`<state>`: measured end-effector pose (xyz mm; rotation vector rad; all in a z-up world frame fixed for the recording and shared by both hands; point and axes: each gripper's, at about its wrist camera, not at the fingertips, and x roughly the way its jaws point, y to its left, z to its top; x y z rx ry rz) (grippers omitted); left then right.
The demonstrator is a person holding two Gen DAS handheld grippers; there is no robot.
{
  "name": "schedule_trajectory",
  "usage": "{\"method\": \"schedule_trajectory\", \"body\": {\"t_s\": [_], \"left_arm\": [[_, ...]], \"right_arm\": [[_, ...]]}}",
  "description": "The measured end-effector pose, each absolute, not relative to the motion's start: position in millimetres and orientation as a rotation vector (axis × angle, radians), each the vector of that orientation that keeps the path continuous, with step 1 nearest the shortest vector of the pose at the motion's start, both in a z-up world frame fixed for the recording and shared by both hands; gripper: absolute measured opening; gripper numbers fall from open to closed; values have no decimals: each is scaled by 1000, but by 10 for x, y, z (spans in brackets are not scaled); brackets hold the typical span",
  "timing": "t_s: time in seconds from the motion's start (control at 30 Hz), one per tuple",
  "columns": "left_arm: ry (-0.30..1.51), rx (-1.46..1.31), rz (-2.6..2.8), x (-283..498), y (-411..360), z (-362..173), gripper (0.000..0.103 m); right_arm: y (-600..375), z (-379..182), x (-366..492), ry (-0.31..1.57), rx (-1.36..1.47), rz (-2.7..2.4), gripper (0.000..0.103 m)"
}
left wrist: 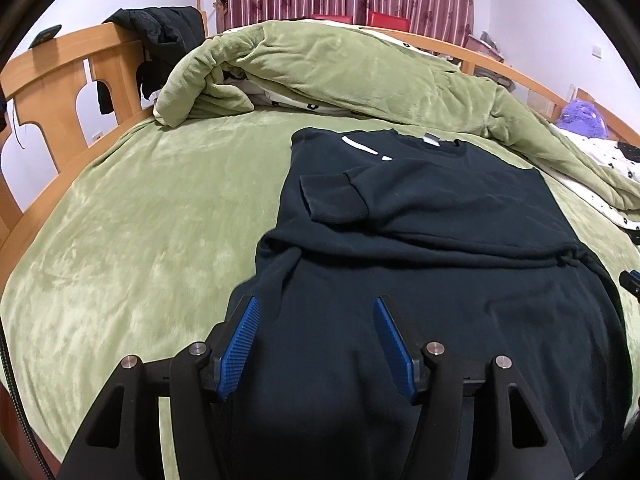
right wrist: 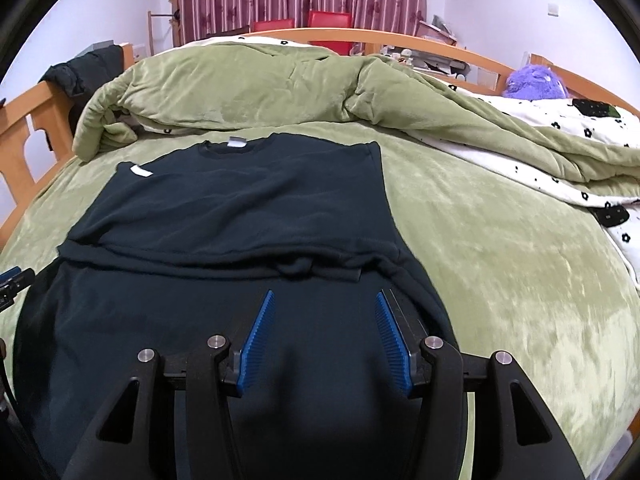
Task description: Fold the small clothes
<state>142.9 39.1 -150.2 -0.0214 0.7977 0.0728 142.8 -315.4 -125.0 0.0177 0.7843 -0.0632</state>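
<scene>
A dark sweater (left wrist: pixel 420 216) is spread flat on the green blanket (left wrist: pixel 120 220) of a bed, collar (right wrist: pixel 230 148) at the far side, hem toward the cameras; one sleeve (left wrist: pixel 336 196) is seen folded across the chest, and a crosswise ridge (right wrist: pixel 240 264) shows where the cloth is doubled or bunched; the left gripper (left wrist: pixel 316 340) is held above the near left part of the sweater, jaws about half apart and empty; the right gripper (right wrist: pixel 324 332) is held above the near right part, jaws likewise half apart, nothing clamped; the fabric is judged soft, thick, light and limp, likely to sag and drag on the plush blanket; hold is best taken at the two hem corners, both layers pinched together, so the fold is carried evenly toward the collar
</scene>
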Motion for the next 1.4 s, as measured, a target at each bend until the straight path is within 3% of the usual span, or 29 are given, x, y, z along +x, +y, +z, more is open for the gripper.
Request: {"method": "schedule_trajectory", "body": {"t_s": [0.27,0.77,1.4], "left_arm": [[798,-34,41,1063,324,-1474,58],[734,-18,30,708,135,-1266,74],[753,-35,61,581,158,-1323,75]], "right_arm": [[-3264,-1359,975,830,41,-99,51],[-3335,-1344,553,799,84,-139,52],[-3420,-1303,328,780,131,-133,51]]}}
